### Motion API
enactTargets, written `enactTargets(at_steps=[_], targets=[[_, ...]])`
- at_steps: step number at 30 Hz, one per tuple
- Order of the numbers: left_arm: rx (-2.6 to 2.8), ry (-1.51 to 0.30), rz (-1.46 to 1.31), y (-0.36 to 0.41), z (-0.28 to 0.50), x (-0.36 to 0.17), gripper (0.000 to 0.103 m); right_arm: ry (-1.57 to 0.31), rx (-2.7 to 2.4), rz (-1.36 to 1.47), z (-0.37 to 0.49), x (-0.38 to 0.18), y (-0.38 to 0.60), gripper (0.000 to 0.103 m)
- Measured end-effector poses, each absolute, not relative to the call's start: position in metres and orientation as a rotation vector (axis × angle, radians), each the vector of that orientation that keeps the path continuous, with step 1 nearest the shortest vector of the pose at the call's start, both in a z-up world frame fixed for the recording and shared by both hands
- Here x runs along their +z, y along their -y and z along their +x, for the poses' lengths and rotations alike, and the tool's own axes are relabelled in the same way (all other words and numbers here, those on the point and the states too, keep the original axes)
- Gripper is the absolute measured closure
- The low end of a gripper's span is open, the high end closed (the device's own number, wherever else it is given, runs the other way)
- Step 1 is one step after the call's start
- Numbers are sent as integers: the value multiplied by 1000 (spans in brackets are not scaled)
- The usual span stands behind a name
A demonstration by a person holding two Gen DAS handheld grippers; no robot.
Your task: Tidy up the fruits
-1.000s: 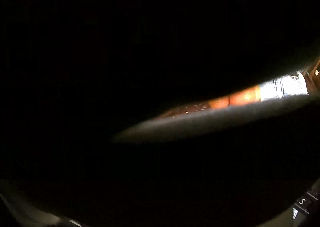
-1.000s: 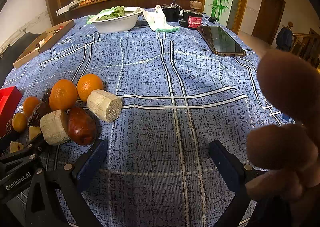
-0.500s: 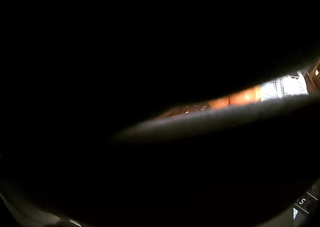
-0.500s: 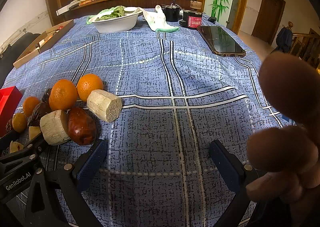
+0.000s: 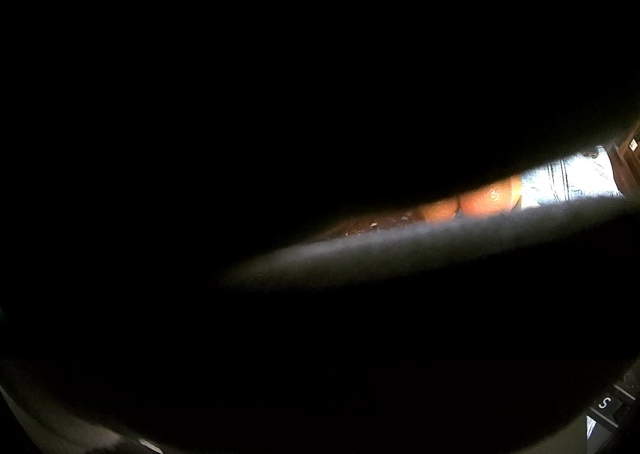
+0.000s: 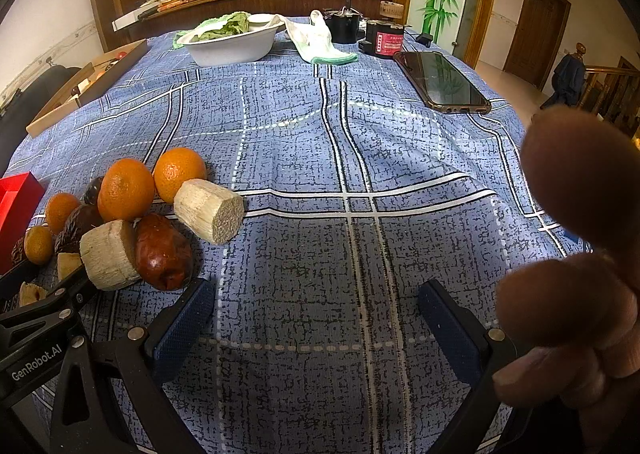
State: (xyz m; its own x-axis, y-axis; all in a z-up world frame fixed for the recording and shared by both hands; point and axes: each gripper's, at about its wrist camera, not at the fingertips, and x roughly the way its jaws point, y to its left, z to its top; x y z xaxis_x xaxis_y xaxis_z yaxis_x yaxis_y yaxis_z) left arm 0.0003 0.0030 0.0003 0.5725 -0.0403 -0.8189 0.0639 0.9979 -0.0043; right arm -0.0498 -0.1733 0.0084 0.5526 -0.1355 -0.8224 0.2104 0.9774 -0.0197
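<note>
Nothing has moved: right gripper [image 6: 316,318] jaws stay wide apart, empty; left jaws' state unclear.

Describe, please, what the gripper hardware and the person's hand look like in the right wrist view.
The right gripper has a black angular frame with silver screws and two dark blue textured pads. Another black frame piece at the lower left carries white GenRobot.AI lettering. The hand at the right edge is bare; no glove or sleeve shows.

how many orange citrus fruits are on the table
4 visible. Two big round oranges side by side behind the cut cane pieces, two smaller ones further left near the red box; others may be hidden.
</note>
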Motion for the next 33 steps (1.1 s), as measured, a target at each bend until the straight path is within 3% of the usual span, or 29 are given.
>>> enactTargets(at_steps=[33], targets=[[-60,-959,29,-7,-2,0,0,-964,-205,84,-50,8,173,0]])
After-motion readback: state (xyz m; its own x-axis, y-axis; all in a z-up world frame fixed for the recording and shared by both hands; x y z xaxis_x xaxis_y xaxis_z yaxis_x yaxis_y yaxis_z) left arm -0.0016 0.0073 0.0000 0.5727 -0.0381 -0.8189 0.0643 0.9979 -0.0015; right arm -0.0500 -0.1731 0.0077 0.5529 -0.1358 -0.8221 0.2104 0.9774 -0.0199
